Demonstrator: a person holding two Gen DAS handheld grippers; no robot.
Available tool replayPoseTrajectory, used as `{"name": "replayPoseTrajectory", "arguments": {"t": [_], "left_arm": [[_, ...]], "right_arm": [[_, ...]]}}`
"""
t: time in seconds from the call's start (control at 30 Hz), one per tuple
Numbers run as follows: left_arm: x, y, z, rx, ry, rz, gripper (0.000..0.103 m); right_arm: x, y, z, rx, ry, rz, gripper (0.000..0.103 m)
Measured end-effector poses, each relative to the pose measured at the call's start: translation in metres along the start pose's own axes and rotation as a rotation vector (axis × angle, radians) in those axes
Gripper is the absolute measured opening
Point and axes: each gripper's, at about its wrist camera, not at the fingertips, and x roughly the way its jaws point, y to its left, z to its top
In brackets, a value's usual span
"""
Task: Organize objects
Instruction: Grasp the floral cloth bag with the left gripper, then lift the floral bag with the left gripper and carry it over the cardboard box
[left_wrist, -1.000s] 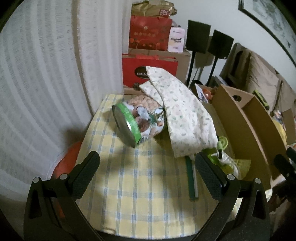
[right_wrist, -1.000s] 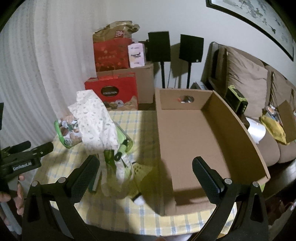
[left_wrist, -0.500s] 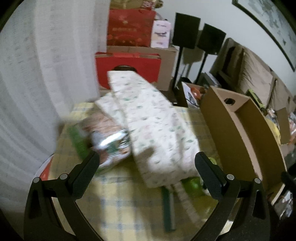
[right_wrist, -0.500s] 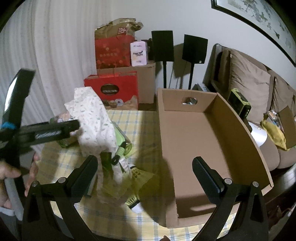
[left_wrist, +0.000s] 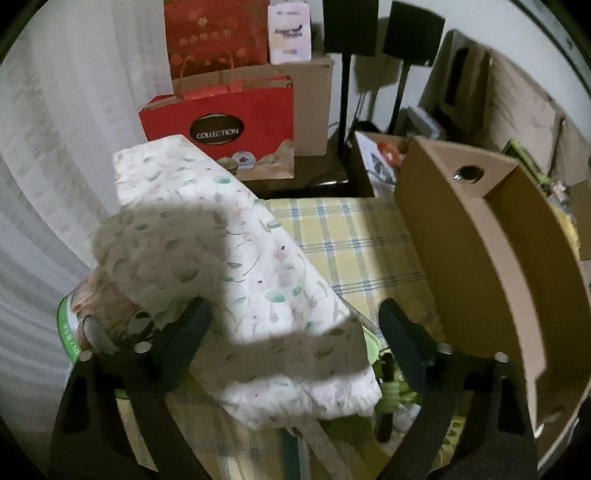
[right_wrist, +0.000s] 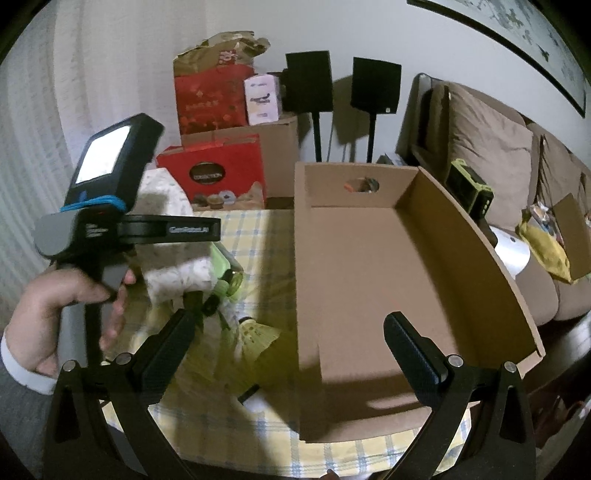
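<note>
Yellow checked cloth covers the counter. Left gripper is seen closing, its jaws astride a floral fabric bundle at near left, pads not yet pressing. Right gripper is held apart, empty, before the cardboard box at right.
</note>
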Motion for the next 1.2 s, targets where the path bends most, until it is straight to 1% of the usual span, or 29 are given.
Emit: {"name": "replayPoseTrajectory", "arguments": {"t": [0.07,0.1,0.13,0.17,0.2,0.23,0.27,0.3,0.37,0.43,0.57,0.63,0.77,0.83,0.9,1.0,1.07,1.2], "left_arm": [[0.005,-0.005,0.0,0.009,0.011,0.009,0.082],[0.007,-0.008,0.0,0.016,0.014,0.007,0.078],[0.009,-0.009,-0.001,0.018,0.021,0.006,0.063],[0.01,-0.009,-0.001,0.017,0.029,0.006,0.041],[0.012,-0.008,-0.003,0.01,0.043,-0.007,0.032],[0.012,-0.006,-0.004,0.001,0.052,-0.022,0.018],[0.012,-0.004,-0.006,-0.011,0.059,-0.037,0.01],[0.011,-0.001,-0.008,-0.024,0.062,-0.049,0.007],[0.006,0.005,-0.012,-0.047,0.05,-0.075,0.004],[-0.006,0.012,-0.017,-0.076,0.03,-0.11,0.004],[-0.038,0.023,-0.024,-0.078,-0.019,-0.171,0.003],[-0.066,0.033,-0.03,-0.072,-0.062,-0.205,0.003],[-0.105,0.05,-0.03,-0.072,-0.122,-0.246,0.003],[-0.127,0.06,-0.032,-0.078,-0.156,-0.264,0.003],[-0.143,0.072,-0.033,-0.088,-0.186,-0.277,0.003],[-0.168,0.097,-0.039,-0.118,-0.236,-0.287,0.003],[-0.179,0.111,-0.047,-0.135,-0.251,-0.291,0.003],[-0.192,0.133,-0.059,-0.164,-0.281,-0.255,0.003]], "right_arm": [[-0.001,-0.002,-0.001,0.006,0.001,0.003,0.103],[-0.001,-0.003,-0.001,0.008,0.001,0.003,0.103],[-0.001,-0.004,-0.001,0.008,0.001,0.001,0.103],[-0.001,-0.004,-0.002,0.008,0.002,-0.001,0.103],[-0.001,-0.004,-0.001,0.008,0.002,-0.002,0.103],[-0.002,-0.005,-0.001,0.008,0.002,-0.003,0.103],[-0.002,-0.006,-0.002,0.01,0.001,-0.001,0.103],[-0.002,-0.006,-0.001,0.004,0.002,0.002,0.103],[-0.002,-0.006,-0.001,0.007,0.001,0.006,0.103],[-0.003,-0.004,-0.001,0.005,0.001,0.009,0.103],[-0.005,-0.003,-0.002,-0.001,-0.002,0.031,0.102],[-0.008,-0.003,-0.001,0.01,-0.006,0.064,0.102],[-0.01,-0.007,0.002,0.052,0.002,0.116,0.101],[-0.009,-0.008,0.003,0.074,0.018,0.123,0.101],[-0.011,-0.007,0.002,0.079,0.018,0.125,0.1],[-0.015,-0.007,0.002,0.072,0.013,0.105,0.1],[-0.016,-0.007,0.002,0.065,0.012,0.1,0.098],[-0.016,-0.003,0.003,0.059,0.02,0.128,0.094]]}}
